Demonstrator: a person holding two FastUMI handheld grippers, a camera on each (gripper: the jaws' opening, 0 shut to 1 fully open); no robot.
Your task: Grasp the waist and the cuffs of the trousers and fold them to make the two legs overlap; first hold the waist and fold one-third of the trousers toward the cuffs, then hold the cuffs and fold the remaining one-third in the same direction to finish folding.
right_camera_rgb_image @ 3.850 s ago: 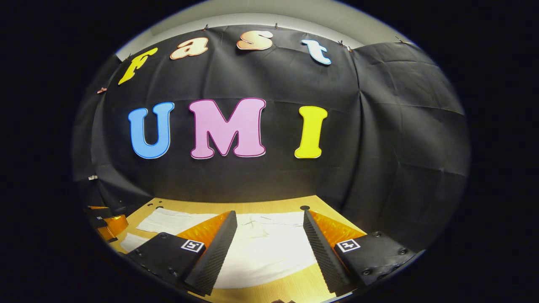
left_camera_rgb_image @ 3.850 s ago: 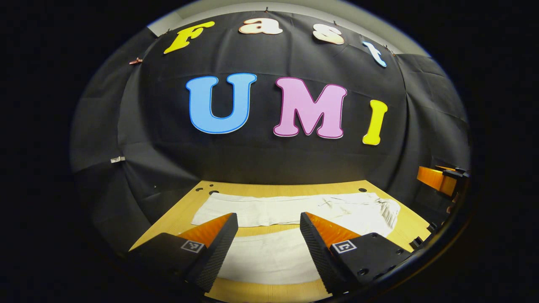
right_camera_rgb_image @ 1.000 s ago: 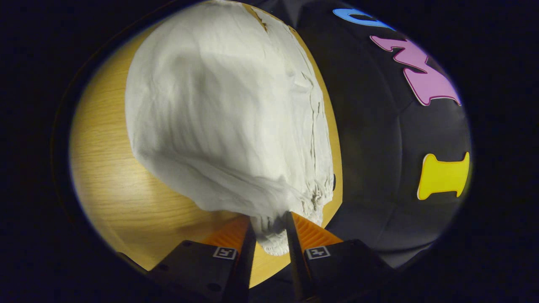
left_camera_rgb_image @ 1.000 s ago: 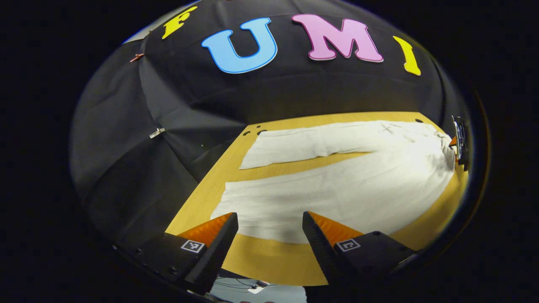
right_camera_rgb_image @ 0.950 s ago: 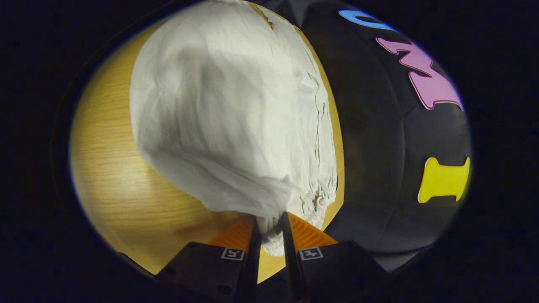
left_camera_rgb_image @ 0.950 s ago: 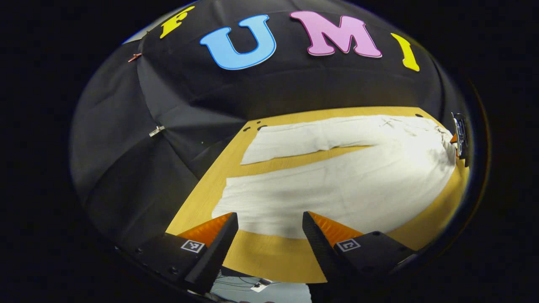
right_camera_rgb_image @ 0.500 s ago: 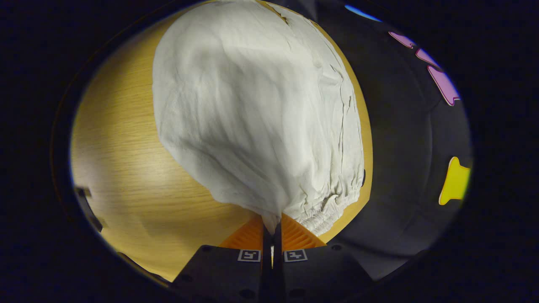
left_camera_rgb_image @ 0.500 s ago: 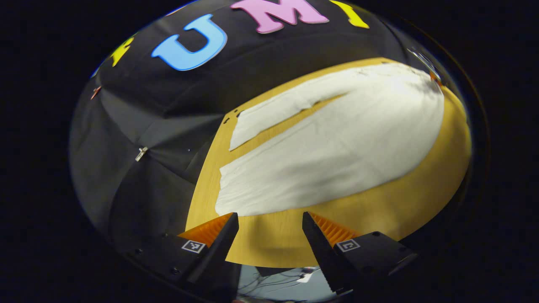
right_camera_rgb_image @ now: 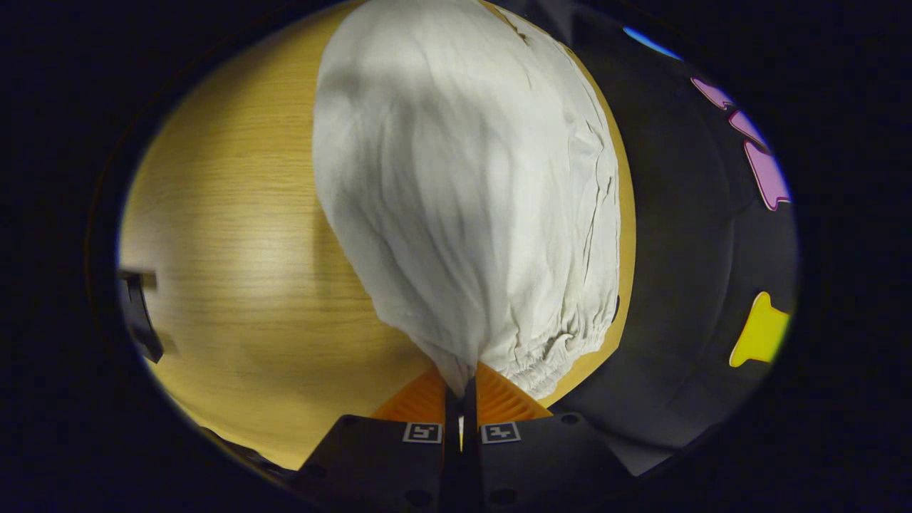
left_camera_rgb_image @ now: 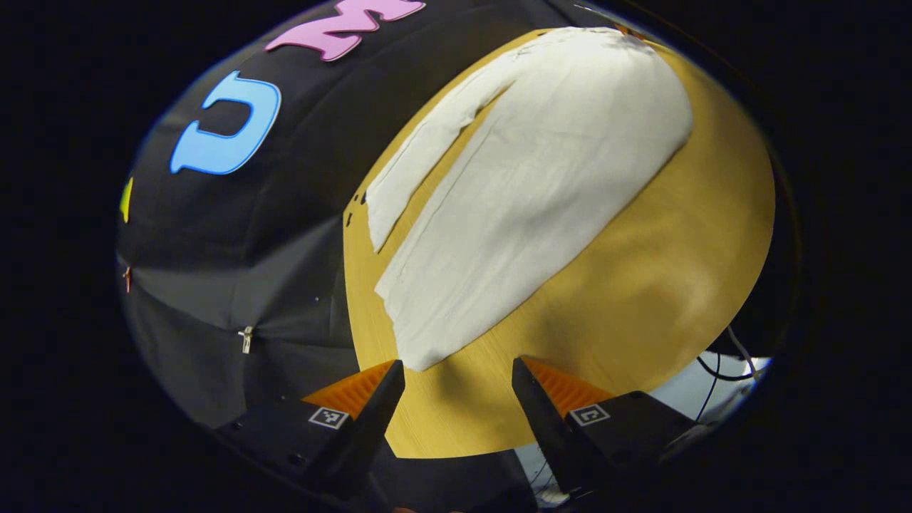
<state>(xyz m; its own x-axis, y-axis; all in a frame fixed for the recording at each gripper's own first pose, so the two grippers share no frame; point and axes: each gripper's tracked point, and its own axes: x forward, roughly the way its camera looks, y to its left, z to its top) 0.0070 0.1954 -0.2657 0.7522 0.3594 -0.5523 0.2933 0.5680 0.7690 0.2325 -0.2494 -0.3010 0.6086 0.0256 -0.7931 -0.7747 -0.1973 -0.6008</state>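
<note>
White trousers (left_camera_rgb_image: 527, 185) lie spread on the wooden table (left_camera_rgb_image: 684, 235) in the left gripper view, legs apart; the left gripper (left_camera_rgb_image: 456, 377), fingers spread, has swung to the near cuff. In the right gripper view, the right gripper (right_camera_rgb_image: 462, 388) stays pinched on the gathered waist (right_camera_rgb_image: 541, 356), black cloth wall (right_camera_rgb_image: 684, 235) beyond.

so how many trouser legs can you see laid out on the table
2. In the left gripper view, the near leg lies beside the far leg, a strip of table between them toward the cuffs.

Bare table (left_camera_rgb_image: 641, 285) beside trousers (left_camera_rgb_image: 541, 178) passable (booth wall (left_camera_rgb_image: 285, 235) bounds far edge)
</note>
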